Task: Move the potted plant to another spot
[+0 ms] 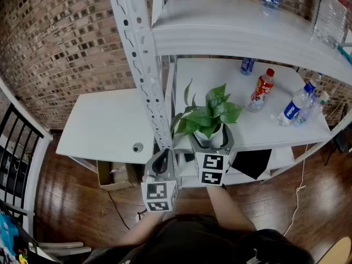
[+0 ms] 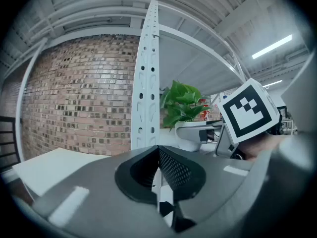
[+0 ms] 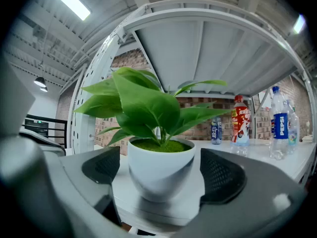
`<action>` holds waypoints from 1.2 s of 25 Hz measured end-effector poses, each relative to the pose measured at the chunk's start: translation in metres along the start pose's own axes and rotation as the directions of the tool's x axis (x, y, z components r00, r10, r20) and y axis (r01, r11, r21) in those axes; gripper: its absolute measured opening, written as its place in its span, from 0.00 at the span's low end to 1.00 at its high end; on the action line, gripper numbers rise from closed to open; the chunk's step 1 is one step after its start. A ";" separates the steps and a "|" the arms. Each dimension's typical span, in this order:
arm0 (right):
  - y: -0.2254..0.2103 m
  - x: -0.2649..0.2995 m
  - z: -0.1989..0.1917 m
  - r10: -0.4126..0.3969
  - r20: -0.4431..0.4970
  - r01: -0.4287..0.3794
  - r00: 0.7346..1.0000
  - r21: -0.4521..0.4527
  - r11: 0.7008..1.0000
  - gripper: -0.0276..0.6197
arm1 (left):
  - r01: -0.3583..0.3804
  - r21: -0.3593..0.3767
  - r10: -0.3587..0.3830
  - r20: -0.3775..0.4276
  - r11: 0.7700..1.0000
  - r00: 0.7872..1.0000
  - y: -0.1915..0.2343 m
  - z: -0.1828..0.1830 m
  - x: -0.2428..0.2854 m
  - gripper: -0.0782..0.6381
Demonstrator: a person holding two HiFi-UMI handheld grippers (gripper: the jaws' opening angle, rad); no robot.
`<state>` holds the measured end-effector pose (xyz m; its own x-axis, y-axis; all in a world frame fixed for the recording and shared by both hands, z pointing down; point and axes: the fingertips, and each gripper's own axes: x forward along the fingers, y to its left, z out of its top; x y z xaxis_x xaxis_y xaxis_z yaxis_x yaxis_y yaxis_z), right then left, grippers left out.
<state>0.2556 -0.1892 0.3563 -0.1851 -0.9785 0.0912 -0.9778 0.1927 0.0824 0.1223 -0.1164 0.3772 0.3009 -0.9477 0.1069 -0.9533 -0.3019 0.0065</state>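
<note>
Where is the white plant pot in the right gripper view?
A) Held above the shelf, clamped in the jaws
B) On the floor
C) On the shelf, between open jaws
C: the pot sits on the shelf between the right gripper's spread jaws, with a gap at each side.

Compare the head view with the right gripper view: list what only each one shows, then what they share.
Only the head view: the left gripper beside the shelf post, the low white table, the cardboard box under it, the wooden floor.
Only the right gripper view: the strip light overhead, and slim gaps on either side between the open right gripper and the potted plant.
Both: that plant, the red-labelled bottle, a blue-labelled bottle, the brick wall.
</note>
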 end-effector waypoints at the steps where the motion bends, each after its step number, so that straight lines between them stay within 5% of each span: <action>1: 0.002 0.002 0.000 0.006 -0.008 -0.006 1.000 0.001 1.000 0.80 | 0.002 -0.003 -0.002 -0.001 1.000 1.000 -0.002 0.001 0.001 0.13; 16: 0.000 0.003 -0.005 -0.019 0.000 0.019 1.000 0.004 1.000 0.73 | -0.001 -0.030 0.001 -0.009 1.000 1.000 0.002 -0.002 0.003 0.13; 30: 0.010 -0.055 0.000 -0.007 0.039 0.007 0.999 0.012 1.000 0.73 | 0.027 -0.033 -0.028 -0.021 0.999 0.999 -0.006 -0.010 -0.012 0.13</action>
<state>0.2556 -0.1339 0.3520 -0.1818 -0.9819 0.0521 -0.9801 0.1853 0.0712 0.1242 -0.1020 0.3859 0.3266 -0.9365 0.1278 -0.9452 -0.3239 0.0422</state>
